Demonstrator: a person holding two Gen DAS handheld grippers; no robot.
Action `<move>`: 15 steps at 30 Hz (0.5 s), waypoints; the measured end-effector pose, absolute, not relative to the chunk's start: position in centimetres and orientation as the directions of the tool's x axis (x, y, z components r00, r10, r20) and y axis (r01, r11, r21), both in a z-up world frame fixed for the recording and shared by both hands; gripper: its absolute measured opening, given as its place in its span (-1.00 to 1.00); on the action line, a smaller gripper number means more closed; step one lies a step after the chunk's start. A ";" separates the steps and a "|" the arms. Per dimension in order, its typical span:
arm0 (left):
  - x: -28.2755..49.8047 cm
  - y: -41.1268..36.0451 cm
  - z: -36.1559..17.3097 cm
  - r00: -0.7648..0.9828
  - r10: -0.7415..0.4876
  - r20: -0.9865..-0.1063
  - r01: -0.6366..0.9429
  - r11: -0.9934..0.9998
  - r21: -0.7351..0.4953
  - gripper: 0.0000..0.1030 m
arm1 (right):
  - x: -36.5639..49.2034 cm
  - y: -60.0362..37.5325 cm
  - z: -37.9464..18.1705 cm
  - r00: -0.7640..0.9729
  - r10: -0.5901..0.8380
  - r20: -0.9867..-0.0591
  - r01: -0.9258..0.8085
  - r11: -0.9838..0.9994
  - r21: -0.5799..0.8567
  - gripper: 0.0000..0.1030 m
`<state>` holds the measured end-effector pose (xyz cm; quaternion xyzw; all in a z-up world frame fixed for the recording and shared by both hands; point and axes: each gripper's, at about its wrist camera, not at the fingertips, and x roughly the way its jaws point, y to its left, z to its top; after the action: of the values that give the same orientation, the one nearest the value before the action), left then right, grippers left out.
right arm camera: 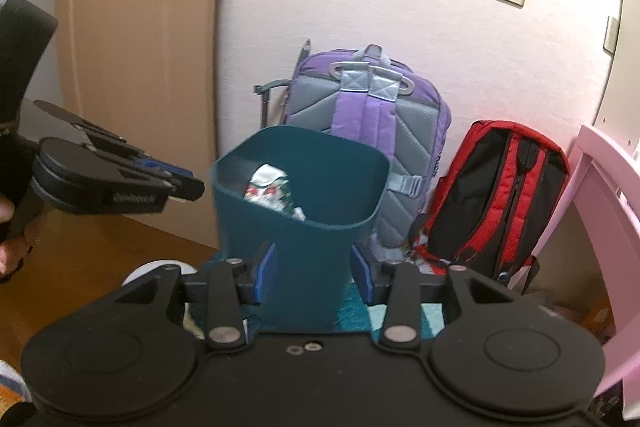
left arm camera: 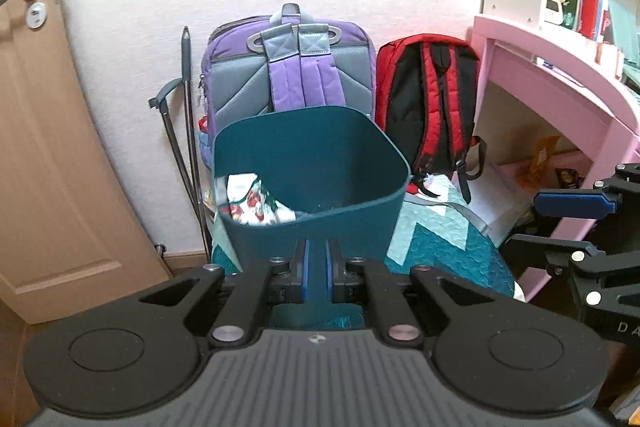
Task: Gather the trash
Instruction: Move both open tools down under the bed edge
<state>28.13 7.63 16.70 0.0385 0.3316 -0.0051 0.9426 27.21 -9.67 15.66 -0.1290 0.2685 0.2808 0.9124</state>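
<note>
Fingers of the left gripper (left arm camera: 317, 275) stand nearly together, holding nothing, just left of the teal bin (left arm camera: 312, 163) on the quilt (left arm camera: 440, 239), crumpled wrapper (left arm camera: 256, 201) inside, while the right gripper (right arm camera: 314, 277) gapes wide, empty, to its right.

Smooth matt teal plastic bin (left arm camera: 320, 163), crumpled printed paper wrapper (left arm camera: 256, 201) inside, on quilted cloth (left arm camera: 440, 243); padded fabric backpacks.
</note>
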 end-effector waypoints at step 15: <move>17.1 7.8 13.2 0.769 -0.069 -0.635 0.090 0.996 0.001 -0.86 | 19.8 -11.6 11.1 0.602 0.530 -0.597 -0.650 0.760 0.020 -0.14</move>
<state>17.06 7.77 13.16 0.0154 0.3371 -0.0423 0.9404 19.80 -11.57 11.08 -0.1000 0.2985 0.3318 0.8893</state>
